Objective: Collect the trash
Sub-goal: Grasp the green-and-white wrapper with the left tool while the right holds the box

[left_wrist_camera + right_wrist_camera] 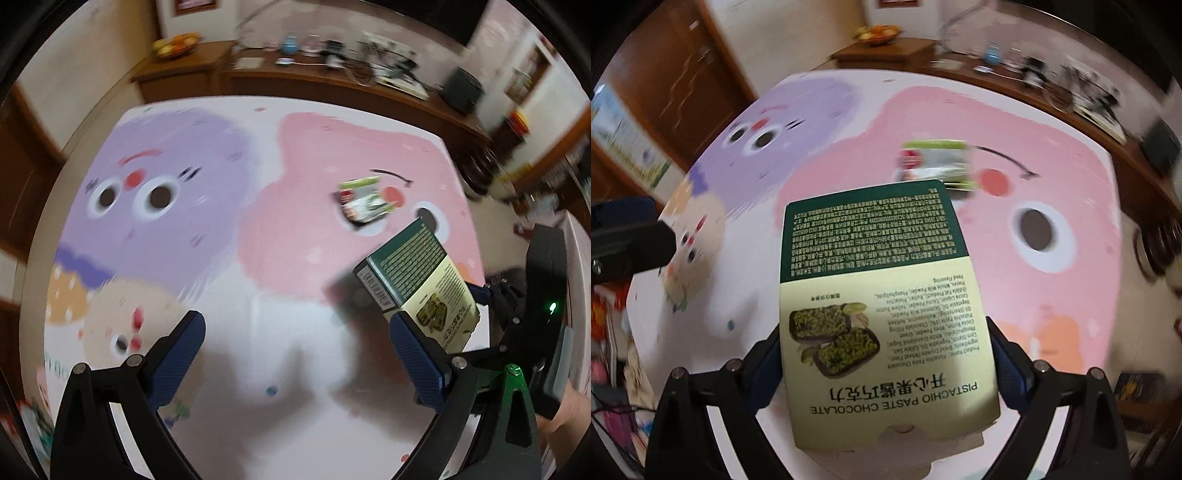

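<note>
Right tool [886, 369] around chocolate box [882, 306]

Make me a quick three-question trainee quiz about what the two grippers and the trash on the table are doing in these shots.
1. True or false: the right gripper is shut on the chocolate box.
2. Multiple choice: the left gripper is A) shut on the wrapper, B) open and holding nothing, C) shut on the box.
3. Fill in: the green and white wrapper lies on the ____ patch of the tablecloth.

Key: 1 true; 2 B; 3 pink.
</note>
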`<state>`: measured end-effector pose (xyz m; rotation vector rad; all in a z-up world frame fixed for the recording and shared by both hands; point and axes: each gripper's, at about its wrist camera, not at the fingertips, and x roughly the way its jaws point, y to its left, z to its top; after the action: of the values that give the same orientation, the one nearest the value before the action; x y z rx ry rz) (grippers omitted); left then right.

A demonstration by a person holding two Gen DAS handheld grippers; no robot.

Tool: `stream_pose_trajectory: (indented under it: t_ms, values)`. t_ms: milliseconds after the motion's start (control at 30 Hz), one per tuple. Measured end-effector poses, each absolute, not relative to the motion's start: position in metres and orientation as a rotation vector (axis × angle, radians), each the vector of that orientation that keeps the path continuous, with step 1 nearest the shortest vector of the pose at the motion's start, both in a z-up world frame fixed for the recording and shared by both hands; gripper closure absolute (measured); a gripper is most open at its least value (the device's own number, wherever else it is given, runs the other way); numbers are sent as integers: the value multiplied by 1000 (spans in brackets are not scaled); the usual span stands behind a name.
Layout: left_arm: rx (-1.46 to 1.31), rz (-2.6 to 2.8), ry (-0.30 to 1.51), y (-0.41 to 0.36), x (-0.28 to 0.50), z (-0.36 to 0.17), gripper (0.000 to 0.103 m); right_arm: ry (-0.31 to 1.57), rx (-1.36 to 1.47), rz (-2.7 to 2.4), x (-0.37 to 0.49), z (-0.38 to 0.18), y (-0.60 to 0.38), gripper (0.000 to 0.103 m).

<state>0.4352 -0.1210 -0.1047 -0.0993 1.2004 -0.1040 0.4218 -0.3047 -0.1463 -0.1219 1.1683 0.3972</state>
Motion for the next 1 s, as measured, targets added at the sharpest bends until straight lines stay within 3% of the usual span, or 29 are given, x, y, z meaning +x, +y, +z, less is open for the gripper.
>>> stream_pose_trajectory:
  t_ms: [367, 800, 867, 967, 1000]
  values:
    - [169, -298, 1211, -190, 524, -135, 4, 1136, 130, 109, 463, -157, -380, 8]
    - [349, -412, 1287, -230, 597, -184, 4, 1125, 260, 86, 489, -177, -394, 8]
    - [371, -421, 1296, -235, 601, -187, 11, 1119, 258, 88, 488, -176, -393, 8]
    - [410, -430, 1319, -243, 605, -193, 34, 1117, 262, 96, 488, -176, -394, 8]
    - [417, -430, 1323, -244, 605, -194, 35, 1116, 264, 96, 488, -176, -394, 8]
